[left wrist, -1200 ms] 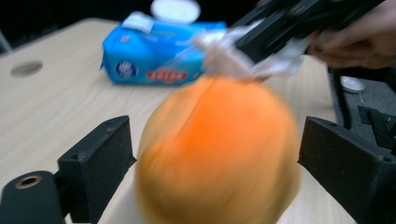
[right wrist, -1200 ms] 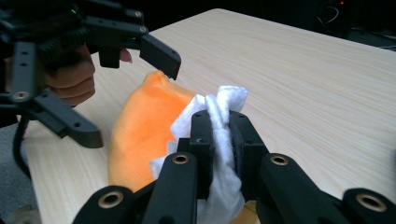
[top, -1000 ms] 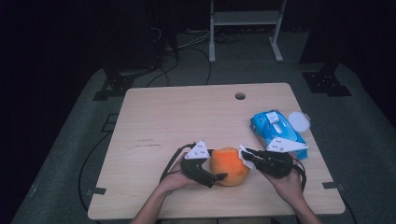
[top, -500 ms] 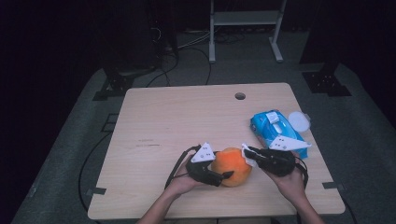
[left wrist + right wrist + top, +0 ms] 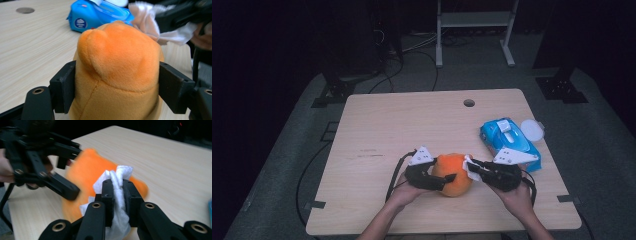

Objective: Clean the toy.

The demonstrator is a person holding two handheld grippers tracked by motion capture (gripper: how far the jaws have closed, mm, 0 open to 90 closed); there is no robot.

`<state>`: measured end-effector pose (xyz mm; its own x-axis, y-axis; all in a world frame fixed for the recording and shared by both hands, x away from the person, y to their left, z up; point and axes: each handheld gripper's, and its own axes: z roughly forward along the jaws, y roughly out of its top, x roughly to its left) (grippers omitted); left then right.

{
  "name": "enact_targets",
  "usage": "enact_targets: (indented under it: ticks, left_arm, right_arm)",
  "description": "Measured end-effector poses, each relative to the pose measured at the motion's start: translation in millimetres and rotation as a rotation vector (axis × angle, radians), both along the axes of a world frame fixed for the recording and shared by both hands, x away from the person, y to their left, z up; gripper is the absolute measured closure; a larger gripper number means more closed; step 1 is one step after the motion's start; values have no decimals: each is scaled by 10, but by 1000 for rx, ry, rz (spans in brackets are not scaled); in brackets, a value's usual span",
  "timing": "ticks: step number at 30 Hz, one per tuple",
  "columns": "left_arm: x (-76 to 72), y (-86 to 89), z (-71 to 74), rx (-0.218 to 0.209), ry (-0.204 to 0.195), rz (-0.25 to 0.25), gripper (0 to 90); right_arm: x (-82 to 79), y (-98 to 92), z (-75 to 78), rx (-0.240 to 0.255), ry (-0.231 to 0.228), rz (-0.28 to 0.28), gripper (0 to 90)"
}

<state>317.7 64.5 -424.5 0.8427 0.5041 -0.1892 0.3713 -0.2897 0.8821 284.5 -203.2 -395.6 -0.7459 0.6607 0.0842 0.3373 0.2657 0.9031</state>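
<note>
- I had the left gripper [image 5: 447, 180] clamped on the plush [image 5: 454, 174], one jaw on each flank; in the left gripper view the orange fabric [image 5: 117, 70] bulged between the black jaws.
- The plush sat on the surface [image 5: 412, 125] near the front edge, between my two hands, held upright as far as I could tell.
- My right gripper [image 5: 473, 167] was pinched together on a wipe [image 5: 470, 168]; in the right gripper view the white wad [image 5: 117, 185] stuck out past the jaw tips, right at the plush [image 5: 85, 170].
- I judged the job to be cleaning the plush: the wipe was out and gripped, and the plush was steadied, so the setup was done.
- The wiping itself looked barely under way; the wipe met one side near the top, and I could see no sign of how much fabric had been covered. The other faces seemed left to do.
- The blue wipe pack [image 5: 509, 142] lay on the surface just beyond my right hand, its flap lifted; I could not see how many wipes were inside.
- A round white lid [image 5: 532, 130] lay beside the pack, near the right edge.
</note>
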Motion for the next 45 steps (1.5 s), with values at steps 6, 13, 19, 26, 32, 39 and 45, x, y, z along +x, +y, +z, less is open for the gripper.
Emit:
enact_targets:
  ticks: [6, 13, 19, 26, 32, 39, 45]
  left_arm:
    - [-7, -45, -30, -7, -4, 27, 225]
    - [-48, -44, -21, 37, -56, -36, 205]
    - [-46, -60, -45, 34, -52, -11, 239]
    - [-69, -52, -51, 41, -62, -16, 240]
    - [-75, -61, -60, 37, -66, -22, 240]
    - [-172, -154, -72, 75, -116, -43, 240]
    - [-217, -132, -72, 91, -142, -134, 244]
  right_arm:
    - [-44, 89, -1, 21, -3, 47, 802]
    - [26, 28, -39, 8, 7, 0, 800]
    - [-85, 161, 3, 22, -13, 59, 805]
    - [-97, 221, 4, -13, -45, 72, 802]
    - [1, -8, -58, -16, -20, -15, 803]
    - [-171, 295, 45, -21, -69, 100, 803]
    - [-102, 160, 53, -26, -84, 41, 801]
